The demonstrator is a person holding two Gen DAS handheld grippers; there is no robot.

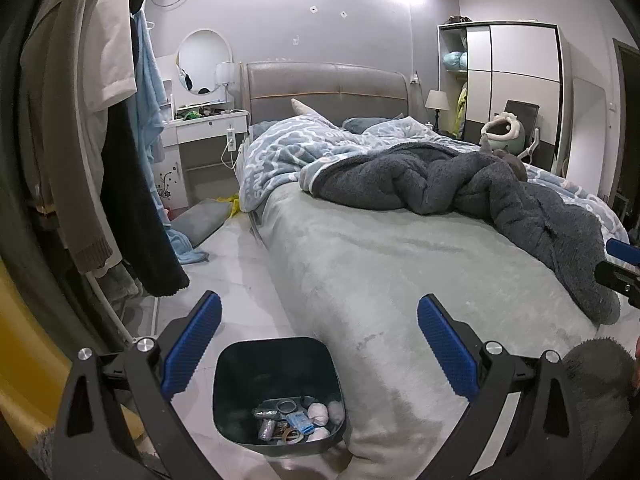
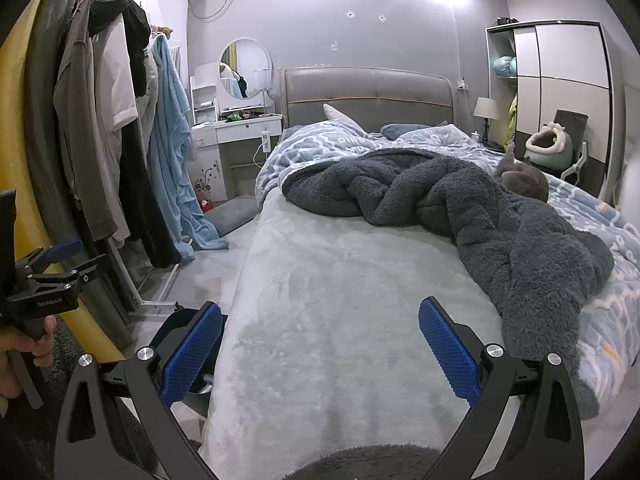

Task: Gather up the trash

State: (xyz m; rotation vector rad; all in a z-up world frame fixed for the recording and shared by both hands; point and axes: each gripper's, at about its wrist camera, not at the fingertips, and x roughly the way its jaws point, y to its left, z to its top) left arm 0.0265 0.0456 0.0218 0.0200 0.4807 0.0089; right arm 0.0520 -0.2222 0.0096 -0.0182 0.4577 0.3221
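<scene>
A dark bin (image 1: 276,364) stands on the floor by the foot corner of the bed, with several pieces of trash (image 1: 298,420) in its bottom: wrappers, wads, a tape ring. My left gripper (image 1: 319,344) is open and empty, hovering above the bin. My right gripper (image 2: 320,346) is open and empty over the grey bed sheet (image 2: 340,280). The bin's edge (image 2: 180,316) shows behind the right gripper's left finger. The left gripper (image 2: 60,260) also shows at the left edge of the right wrist view, and the right gripper's tip (image 1: 622,264) at the right edge of the left wrist view.
A dark fleece blanket (image 2: 480,208) and blue quilt (image 2: 340,140) lie on the bed, with a grey cat (image 2: 524,180) on them. Hanging clothes (image 1: 120,160) line the left. A dressing table (image 1: 208,128) and wardrobe (image 1: 516,80) stand at the back.
</scene>
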